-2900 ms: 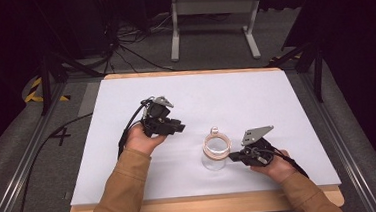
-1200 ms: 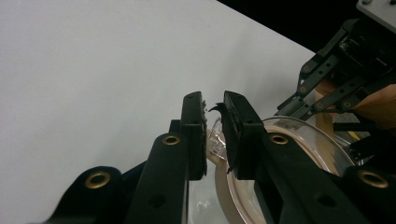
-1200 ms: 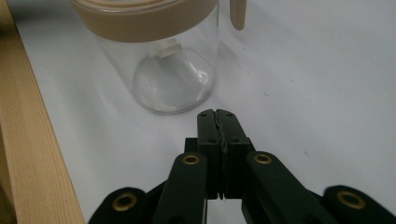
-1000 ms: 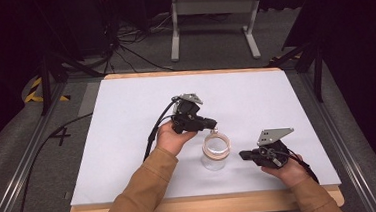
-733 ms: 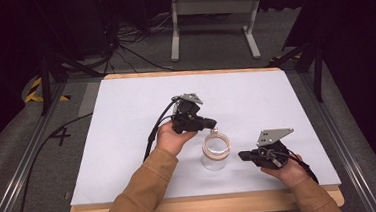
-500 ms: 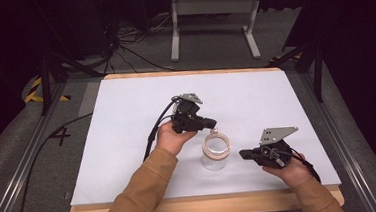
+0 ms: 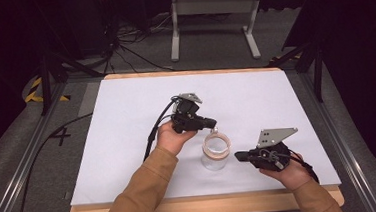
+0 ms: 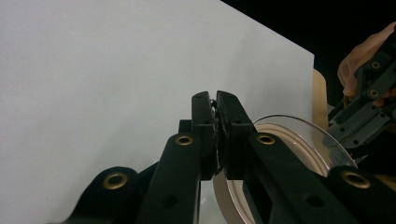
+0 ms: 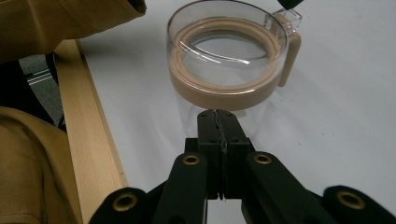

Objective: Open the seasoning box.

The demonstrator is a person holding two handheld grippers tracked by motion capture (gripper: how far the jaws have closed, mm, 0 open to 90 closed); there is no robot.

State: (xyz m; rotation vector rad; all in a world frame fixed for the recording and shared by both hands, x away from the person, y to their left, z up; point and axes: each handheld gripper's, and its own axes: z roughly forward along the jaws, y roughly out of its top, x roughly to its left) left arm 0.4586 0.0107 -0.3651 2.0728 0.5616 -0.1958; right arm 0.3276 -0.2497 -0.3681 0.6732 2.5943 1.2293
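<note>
A clear glass jar [image 7: 215, 153] with a tan lid stands on the white table [image 7: 128, 140], between the person's two hands. The left gripper [image 7: 208, 123] reaches in from the jar's far left side, its tip right at the small clear tab on the lid's rim. In the left gripper view [image 8: 215, 135] its jaws are pressed together with no gap, and I cannot tell whether a sliver of the tab is caught between them or they merely touch it. The right gripper [image 7: 238, 156] hovers just to the jar's right, near but apart from the glass; in the right gripper view [image 9: 218, 140] its jaws are closed tight on nothing, with the jar [image 9: 229, 60] straight ahead of them.

As I judge it, the work is at an early stage: the lid sits fully seated on the jar, so nothing is opened yet. Left to do would be steadying the glass body with the right gripper and lifting or prying the lid by its tab.
</note>
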